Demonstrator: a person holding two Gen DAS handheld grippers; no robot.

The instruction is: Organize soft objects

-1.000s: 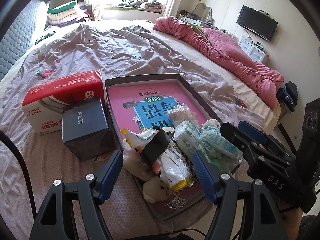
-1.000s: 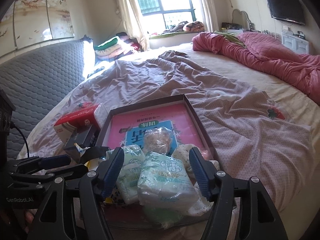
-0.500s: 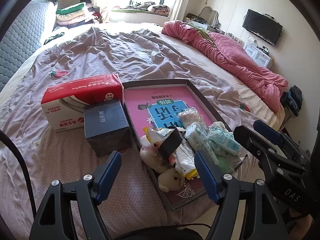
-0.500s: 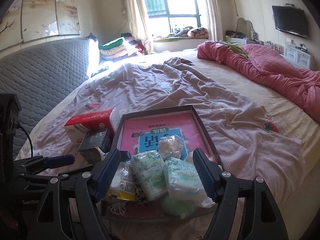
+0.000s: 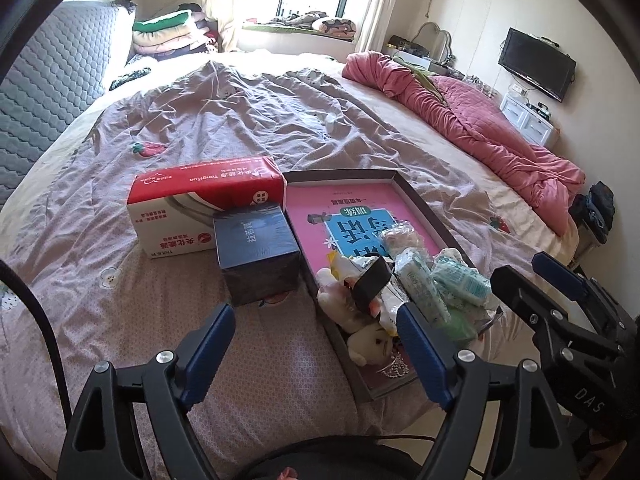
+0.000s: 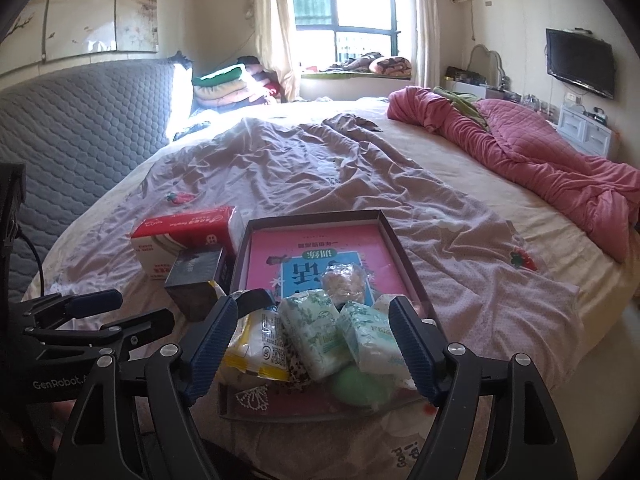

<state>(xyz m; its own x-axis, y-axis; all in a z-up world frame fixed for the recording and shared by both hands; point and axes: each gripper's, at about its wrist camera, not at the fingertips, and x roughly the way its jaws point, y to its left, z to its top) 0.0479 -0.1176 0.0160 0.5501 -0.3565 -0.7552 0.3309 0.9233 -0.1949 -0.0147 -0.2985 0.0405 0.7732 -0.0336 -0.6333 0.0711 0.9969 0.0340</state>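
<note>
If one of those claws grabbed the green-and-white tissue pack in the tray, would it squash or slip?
The tissue pack looks puffy and plastic-wrapped, so it would probably squash and feel light. The glossy wrap may slip a little. It leans on other soft packets in the tray, so lifting it could shift them.

Red-and-white tissue pack (image 5: 208, 208), dark navy box (image 5: 256, 258), pink-and-blue book (image 6: 316, 256), mauve strawberry-dotted bedspread (image 5: 240, 128).

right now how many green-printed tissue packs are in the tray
2 green-printed tissue packs, side by side at the tray's near end: one left, one right. More may be hidden underneath.
</note>
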